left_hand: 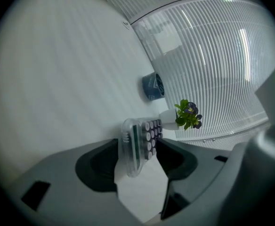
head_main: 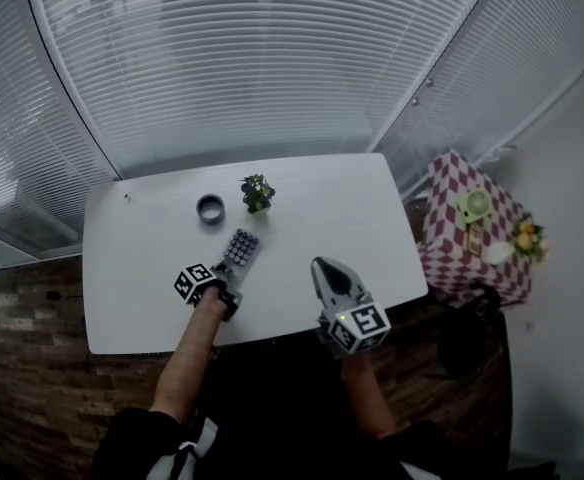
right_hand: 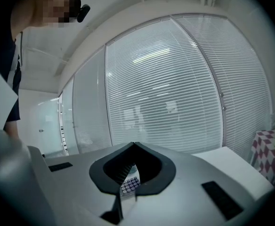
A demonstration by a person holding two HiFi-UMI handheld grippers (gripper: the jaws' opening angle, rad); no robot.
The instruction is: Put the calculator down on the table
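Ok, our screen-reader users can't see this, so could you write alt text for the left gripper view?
A clear-cased calculator with grey keys lies on a white table between two dark gripper fingers, which stand open. Beyond it sit a blue-grey ring and a small purple-flowered plant in a white pot, before pale window blinds.

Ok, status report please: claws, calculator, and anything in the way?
Left claw open, calculator between its jaws, lying flat on table. Right claw shut, empty. Plant and tape roll further back, not in the way.
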